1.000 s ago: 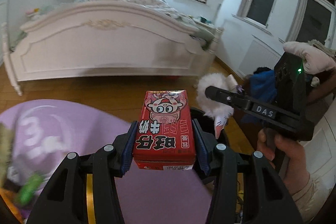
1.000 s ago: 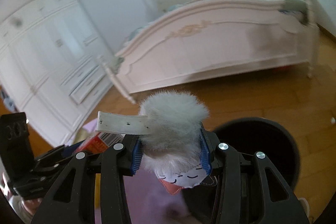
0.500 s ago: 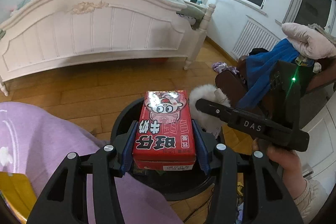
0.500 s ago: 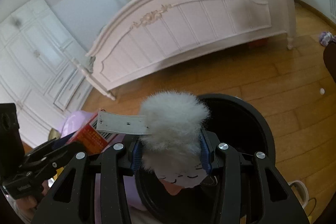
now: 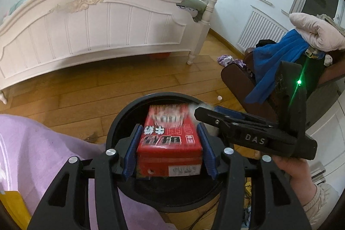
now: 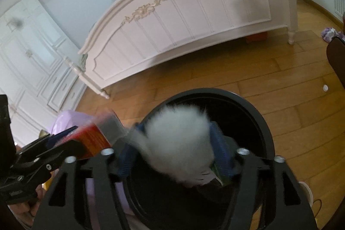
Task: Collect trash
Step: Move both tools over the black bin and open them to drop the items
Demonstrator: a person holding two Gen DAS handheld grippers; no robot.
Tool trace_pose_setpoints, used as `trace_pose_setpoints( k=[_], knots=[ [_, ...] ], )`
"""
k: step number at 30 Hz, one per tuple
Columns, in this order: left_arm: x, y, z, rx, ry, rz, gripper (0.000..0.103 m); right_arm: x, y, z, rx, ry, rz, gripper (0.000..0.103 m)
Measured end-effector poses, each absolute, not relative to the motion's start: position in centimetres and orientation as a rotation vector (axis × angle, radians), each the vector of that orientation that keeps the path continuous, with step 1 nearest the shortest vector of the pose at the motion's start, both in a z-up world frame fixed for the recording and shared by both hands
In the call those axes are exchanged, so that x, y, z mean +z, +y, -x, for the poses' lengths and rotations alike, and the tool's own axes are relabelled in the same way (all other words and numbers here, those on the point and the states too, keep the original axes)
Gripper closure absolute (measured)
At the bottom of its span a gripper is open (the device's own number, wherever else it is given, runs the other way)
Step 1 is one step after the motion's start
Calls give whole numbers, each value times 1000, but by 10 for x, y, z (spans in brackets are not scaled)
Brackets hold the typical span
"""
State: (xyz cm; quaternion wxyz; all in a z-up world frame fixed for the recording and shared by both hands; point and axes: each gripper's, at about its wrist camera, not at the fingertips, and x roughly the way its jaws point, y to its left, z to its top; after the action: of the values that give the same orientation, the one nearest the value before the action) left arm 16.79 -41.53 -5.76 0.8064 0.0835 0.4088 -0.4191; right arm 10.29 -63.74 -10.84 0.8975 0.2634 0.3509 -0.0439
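Observation:
A round black trash bin (image 5: 123,118) stands on the wood floor; it also shows in the right wrist view (image 6: 254,109). My left gripper (image 5: 169,144) is over the bin's mouth with its jaws spread; the red milk carton (image 5: 170,135) between them is motion-blurred and looks loose. My right gripper (image 6: 176,148) is over the bin too, jaws apart; the white fluffy toy (image 6: 179,139) between them is blurred and tilted. The right gripper (image 5: 215,113) shows beside the carton in the left wrist view. The carton (image 6: 92,139) shows at left in the right wrist view.
A white bed (image 5: 97,23) stands beyond the bin. A purple cloth (image 5: 38,154) lies at the lower left beside the bin. A brown chair piled with clothes (image 5: 278,61) is at the right. White wardrobes (image 6: 28,53) line the left wall.
Both grippers have moved over the bin's mouth and tipped down. Both jaws have opened; the carton and the fluffy toy have come loose and blur in motion.

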Motion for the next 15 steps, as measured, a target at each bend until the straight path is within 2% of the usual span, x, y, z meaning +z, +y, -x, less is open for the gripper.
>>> trace_pose_setpoints(
  k=[2,8,12,15],
  knots=[
    [-55,-412,-166,-892,861,-176,35,-107,-636,-100,-97,718,-542,24],
    [-38,-392,-154,-894,822,-159,34,-94,-622,-92,-78,694,-539,24],
    [-21,-362,-142,-875,786,-114,27,-77,-600,-91,-30,672,-511,23],
    [-10,-335,-135,-853,765,-76,27,-64,-577,-93,22,663,-480,22]
  ],
)
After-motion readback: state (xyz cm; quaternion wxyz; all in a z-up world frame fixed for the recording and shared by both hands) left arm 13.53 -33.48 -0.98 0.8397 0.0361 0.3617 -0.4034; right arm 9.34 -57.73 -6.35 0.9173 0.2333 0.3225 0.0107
